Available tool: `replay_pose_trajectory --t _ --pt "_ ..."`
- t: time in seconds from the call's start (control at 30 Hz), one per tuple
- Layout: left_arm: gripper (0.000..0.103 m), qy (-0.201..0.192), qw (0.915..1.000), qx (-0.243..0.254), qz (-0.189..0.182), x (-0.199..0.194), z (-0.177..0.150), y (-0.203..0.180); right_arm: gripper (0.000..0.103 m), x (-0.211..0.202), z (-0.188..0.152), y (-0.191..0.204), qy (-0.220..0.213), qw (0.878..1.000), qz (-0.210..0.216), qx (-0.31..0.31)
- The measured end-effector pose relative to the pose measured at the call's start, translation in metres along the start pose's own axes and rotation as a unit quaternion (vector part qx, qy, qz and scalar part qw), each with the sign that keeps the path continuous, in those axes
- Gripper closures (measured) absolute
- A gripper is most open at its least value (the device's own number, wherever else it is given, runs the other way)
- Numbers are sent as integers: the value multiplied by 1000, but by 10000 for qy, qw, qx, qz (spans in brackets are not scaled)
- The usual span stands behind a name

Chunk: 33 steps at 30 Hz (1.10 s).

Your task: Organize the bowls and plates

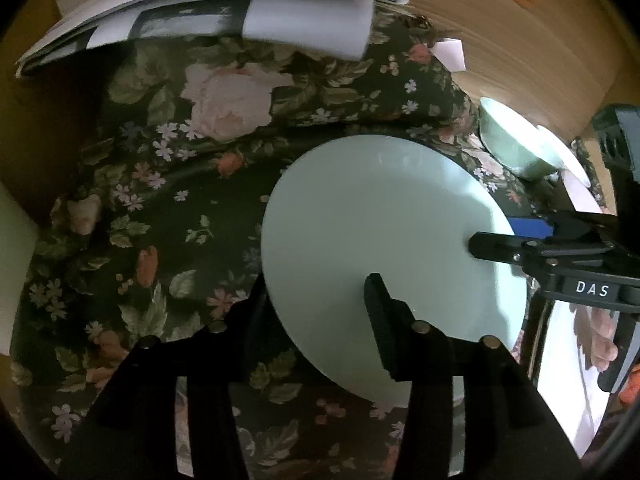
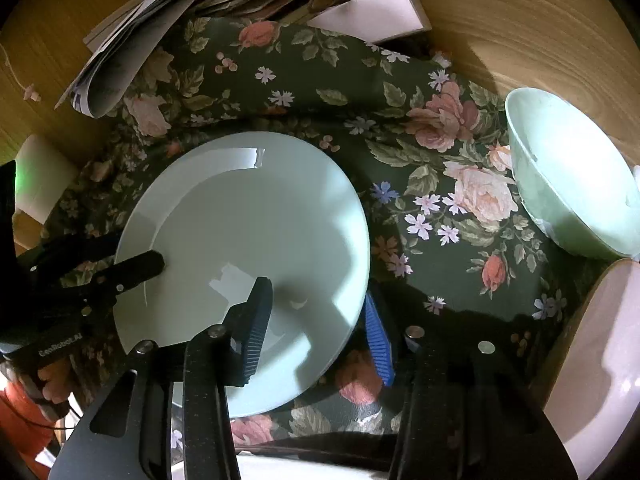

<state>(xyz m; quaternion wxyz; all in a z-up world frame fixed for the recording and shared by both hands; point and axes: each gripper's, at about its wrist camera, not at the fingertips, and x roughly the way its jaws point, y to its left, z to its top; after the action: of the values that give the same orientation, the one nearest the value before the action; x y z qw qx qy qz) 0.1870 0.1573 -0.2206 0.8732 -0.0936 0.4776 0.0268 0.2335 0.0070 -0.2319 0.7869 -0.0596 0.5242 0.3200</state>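
Note:
A pale green plate [image 1: 372,220] [image 2: 256,232] is over the dark floral cloth [image 1: 168,208] [image 2: 312,80]. My left gripper [image 1: 316,308] straddles its near rim, one finger above and the other below, jaws not closed. My right gripper [image 2: 320,312] straddles the plate's opposite edge, its blue-padded fingers [image 2: 378,340] apart; it also shows in the left wrist view [image 1: 496,240]. A pale green bowl [image 2: 568,176] [image 1: 516,144] stands at the right on the cloth.
A pile of papers and magazines [image 1: 192,12] [image 2: 132,56] lies at the back of the cloth. A pinkish white plate [image 2: 596,364] is at the right edge. A white block [image 2: 44,184] sits at the left. The wooden table [image 2: 520,20] shows beyond.

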Motion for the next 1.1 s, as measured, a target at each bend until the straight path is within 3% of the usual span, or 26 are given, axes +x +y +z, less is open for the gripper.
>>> replay_pose_trajectory --t 0.23,1.1 --pt "56 17 9998 -175 -95 1 1 0 65 -13 7 -7 -142 9999 10 0" --pt "56 -732 9972 106 -112 -71 -14 -31 65 -102 -28 -15 -1000 9949 -110 11"
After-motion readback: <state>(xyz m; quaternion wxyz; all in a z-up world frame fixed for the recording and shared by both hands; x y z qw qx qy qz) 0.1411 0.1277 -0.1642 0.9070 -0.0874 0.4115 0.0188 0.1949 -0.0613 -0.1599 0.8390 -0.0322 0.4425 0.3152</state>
